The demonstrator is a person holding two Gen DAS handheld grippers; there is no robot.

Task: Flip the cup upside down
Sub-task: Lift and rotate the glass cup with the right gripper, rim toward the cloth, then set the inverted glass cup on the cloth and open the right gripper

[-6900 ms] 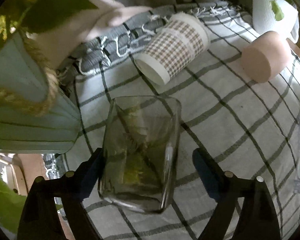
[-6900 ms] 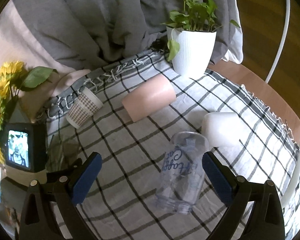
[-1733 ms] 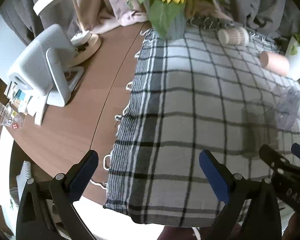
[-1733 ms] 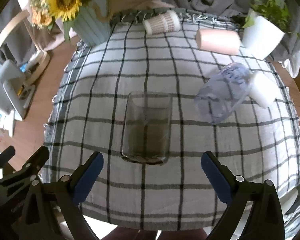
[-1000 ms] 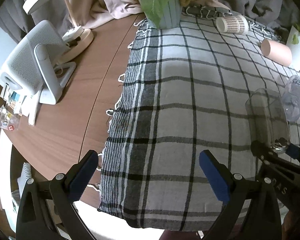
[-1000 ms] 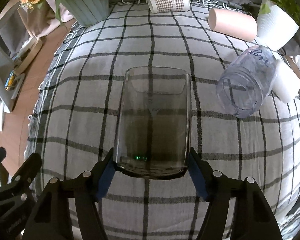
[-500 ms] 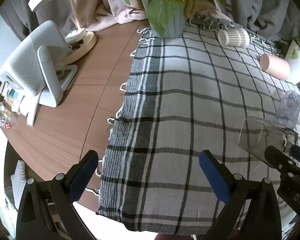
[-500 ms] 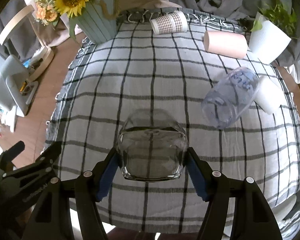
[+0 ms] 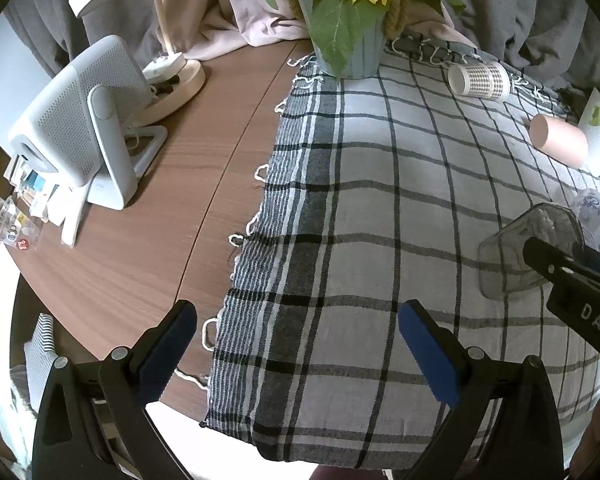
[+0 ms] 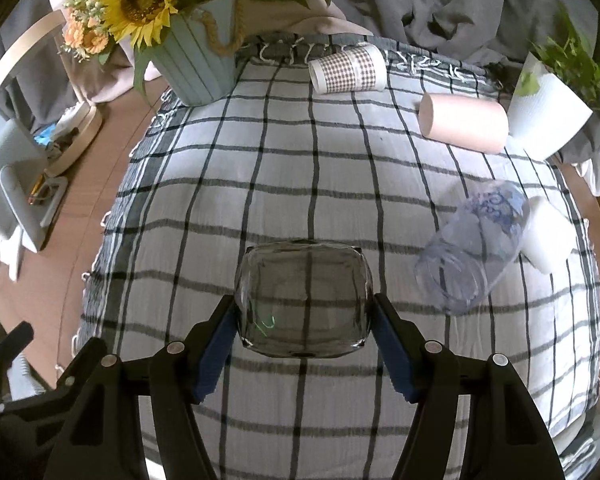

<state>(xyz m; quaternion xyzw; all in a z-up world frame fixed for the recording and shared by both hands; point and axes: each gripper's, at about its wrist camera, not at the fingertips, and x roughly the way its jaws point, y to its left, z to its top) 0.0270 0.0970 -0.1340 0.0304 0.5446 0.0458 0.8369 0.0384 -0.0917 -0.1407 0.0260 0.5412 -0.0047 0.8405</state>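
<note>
1. The glass (image 10: 303,299) is a clear, square-sided tumbler, clamped between the two blue pads of the right gripper (image 10: 304,332) and tipped so one flat end faces the right wrist camera. The check pattern shows through it.
2. In the left wrist view the same glass (image 9: 512,256) appears at the right edge, tilted, with a black finger of the right gripper (image 9: 572,276) across it; whether it touches the cloth there I cannot tell.
3. The right gripper is closed to the glass's width, both pads pressed on opposite walls.
4. The left gripper (image 9: 296,344) is spread wide with nothing between its pads, over the near left edge of the cloth, well apart from the glass.
5. The cloth (image 10: 284,184) is white with dark checks and a fringe, laid over a brown wooden bench (image 9: 140,232).
6. A clear plastic cup (image 10: 472,256) with blue lettering lies on its side to the right of the glass, touching a white cup (image 10: 548,240).
7. Farther back lie a pink cup (image 10: 464,122) and a checked paper cup (image 10: 348,69), both on their sides.
8. A blue pot of sunflowers (image 10: 196,60) stands at the far left corner, a white plant pot (image 10: 548,120) at the far right.
9. Grey drapes (image 10: 440,4) hang behind; a white fan (image 9: 80,132) and a lamp (image 9: 168,72) stand on the bare bench to the left.
</note>
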